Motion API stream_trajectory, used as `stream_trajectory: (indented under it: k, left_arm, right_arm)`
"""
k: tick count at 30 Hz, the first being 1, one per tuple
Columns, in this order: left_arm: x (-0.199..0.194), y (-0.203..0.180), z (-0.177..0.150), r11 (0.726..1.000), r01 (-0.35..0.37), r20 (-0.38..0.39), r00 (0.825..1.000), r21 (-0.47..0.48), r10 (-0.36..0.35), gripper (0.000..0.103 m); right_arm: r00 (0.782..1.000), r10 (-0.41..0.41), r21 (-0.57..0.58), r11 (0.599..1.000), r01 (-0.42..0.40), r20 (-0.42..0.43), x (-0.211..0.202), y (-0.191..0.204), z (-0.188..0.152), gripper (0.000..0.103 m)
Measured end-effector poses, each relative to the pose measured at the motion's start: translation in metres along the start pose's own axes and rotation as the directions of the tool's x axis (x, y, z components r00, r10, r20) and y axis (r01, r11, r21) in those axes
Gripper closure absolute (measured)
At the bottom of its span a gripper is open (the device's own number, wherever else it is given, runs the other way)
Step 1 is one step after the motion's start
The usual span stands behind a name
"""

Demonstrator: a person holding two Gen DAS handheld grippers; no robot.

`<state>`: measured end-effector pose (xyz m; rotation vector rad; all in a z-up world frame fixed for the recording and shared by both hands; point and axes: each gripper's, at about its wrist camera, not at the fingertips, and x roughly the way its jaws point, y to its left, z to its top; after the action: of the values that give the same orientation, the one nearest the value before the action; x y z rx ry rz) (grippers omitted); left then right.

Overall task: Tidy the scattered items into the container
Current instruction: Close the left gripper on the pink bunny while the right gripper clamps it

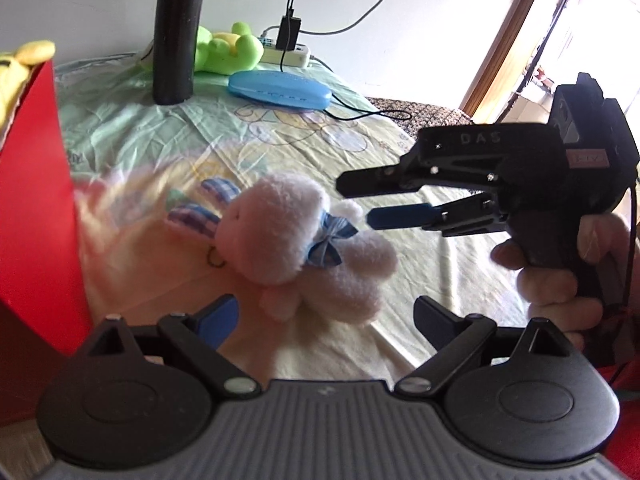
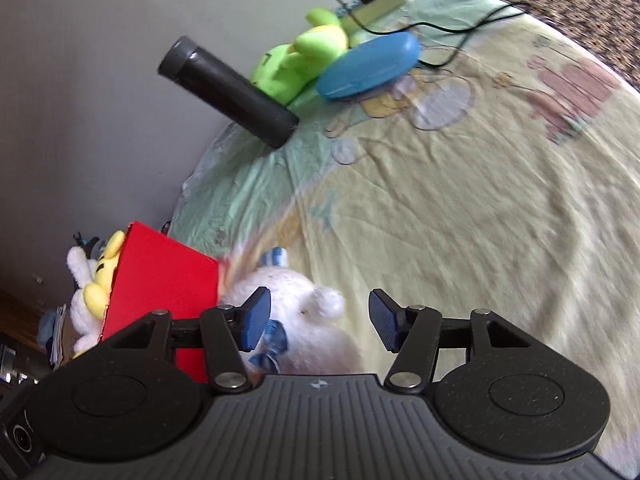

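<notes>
Two grippers are in view: the left gripper [image 1: 326,312] at the bottom of the left wrist view, jaws spread wide with nothing between the pads, and the right gripper [image 1: 360,200] entering from the right of that frame, held by a hand [image 1: 560,276], jaws apart and gripping nothing, tips just beside the toy's body. Loose items on the bedsheet [image 2: 460,220] count four: one white plush bunny [image 1: 296,240] with a blue bow at centre frame, one green plush toy [image 1: 224,48] at upper centre, one blue case [image 1: 280,90] just beside it, and one black cylindrical bottle [image 1: 176,32] standing upright at upper left. One white power strip [image 1: 286,54] with a charger and cables lies at the far edge against the wall. In the right wrist view the bunny sits low in frame between the open pads, close against the red box [image 2: 160,280] at lower left. Open sheet extends to the right and centre of that frame; the sheet's edge curves at upper right. One container is present, the red box; it holds one yellow plush [image 2: 106,276] and one white plush [image 2: 82,308], both protruding above its rim
</notes>
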<state>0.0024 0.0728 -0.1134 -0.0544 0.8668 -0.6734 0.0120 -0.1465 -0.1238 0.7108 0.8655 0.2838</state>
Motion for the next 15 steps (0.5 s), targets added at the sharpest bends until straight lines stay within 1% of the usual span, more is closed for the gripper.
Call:
stream_trajectory:
  k: [2, 3, 5, 6, 7, 9, 10, 12, 15]
  left_arm:
    - [0.005, 0.007, 0.003, 0.999, 0.019, 0.003, 1.0, -0.045, -0.019, 0.009]
    - [0.008, 0.011, 0.003, 0.997, 0.026, 0.0, 1.0, -0.07, -0.026, 0.009]
    - [0.012, 0.016, 0.004, 0.993, 0.045, -0.002, 0.999, -0.108, -0.045, 0.011]
    - [0.013, 0.018, 0.003, 0.992, 0.049, -0.004, 0.999, -0.12, -0.049, 0.011]
    - [0.014, 0.018, 0.003, 0.991, 0.046, -0.006, 0.999, -0.129, -0.048, 0.01]
    - [0.015, 0.021, 0.001, 0.988, 0.042, -0.007, 0.999, -0.149, -0.044, 0.01]
    - [0.014, 0.023, 0.0, 0.985, 0.047, -0.002, 0.999, -0.164, -0.048, 0.01]
    - [0.009, 0.024, 0.0, 0.981, 0.058, 0.016, 0.998, -0.183, -0.056, 0.01]
    - [-0.002, 0.019, 0.002, 0.986, 0.054, 0.033, 0.998, -0.159, -0.049, 0.01]
  right_arm:
    - [1.0, -0.01, -0.03, 1.0, 0.009, -0.027, 0.012, 0.006, 0.001, 0.044]
    - [0.999, -0.002, -0.028, 1.0, 0.001, -0.043, 0.019, 0.006, 0.0, 0.044]
    - [0.996, 0.051, 0.014, 0.999, -0.05, -0.075, 0.025, 0.005, -0.002, 0.047]
    - [0.993, 0.08, 0.028, 0.997, -0.078, -0.092, 0.027, 0.006, -0.003, 0.052]
    - [0.989, 0.102, 0.033, 0.995, -0.099, -0.108, 0.027, 0.007, -0.005, 0.053]
    - [0.983, 0.118, 0.044, 0.993, -0.113, -0.139, 0.027, 0.009, -0.01, 0.054]
    - [0.98, 0.133, 0.069, 0.99, -0.124, -0.15, 0.027, 0.006, -0.012, 0.055]
    - [0.971, 0.175, 0.164, 0.975, -0.148, -0.165, 0.026, -0.004, -0.015, 0.057]
    - [0.952, 0.24, 0.293, 0.94, -0.178, -0.191, 0.025, -0.017, -0.023, 0.06]
